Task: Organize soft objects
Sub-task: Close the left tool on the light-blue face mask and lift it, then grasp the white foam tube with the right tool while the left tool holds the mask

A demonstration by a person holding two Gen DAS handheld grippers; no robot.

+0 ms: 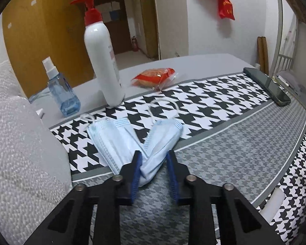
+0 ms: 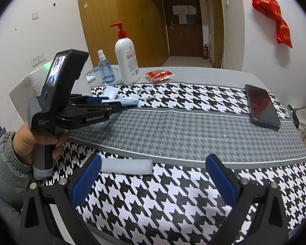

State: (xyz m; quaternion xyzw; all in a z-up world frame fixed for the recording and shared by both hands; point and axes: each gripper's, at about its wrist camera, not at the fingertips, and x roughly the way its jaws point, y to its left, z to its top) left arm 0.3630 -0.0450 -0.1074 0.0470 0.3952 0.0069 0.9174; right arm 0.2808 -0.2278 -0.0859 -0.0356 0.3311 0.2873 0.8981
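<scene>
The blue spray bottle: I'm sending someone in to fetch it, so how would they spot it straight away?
On the table, look at the far edge of the houndstooth cloth, where two bottles stand upright side by side. The spray bottle is the shorter, see-through blue one with a white nozzle; its neighbour, the pump bottle, is taller, opaque white and red-topped.

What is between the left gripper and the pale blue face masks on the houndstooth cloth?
Nothing visible. The left gripper has its blue pads around the near end of the pale blue face masks; whether they press is unclear.
</scene>
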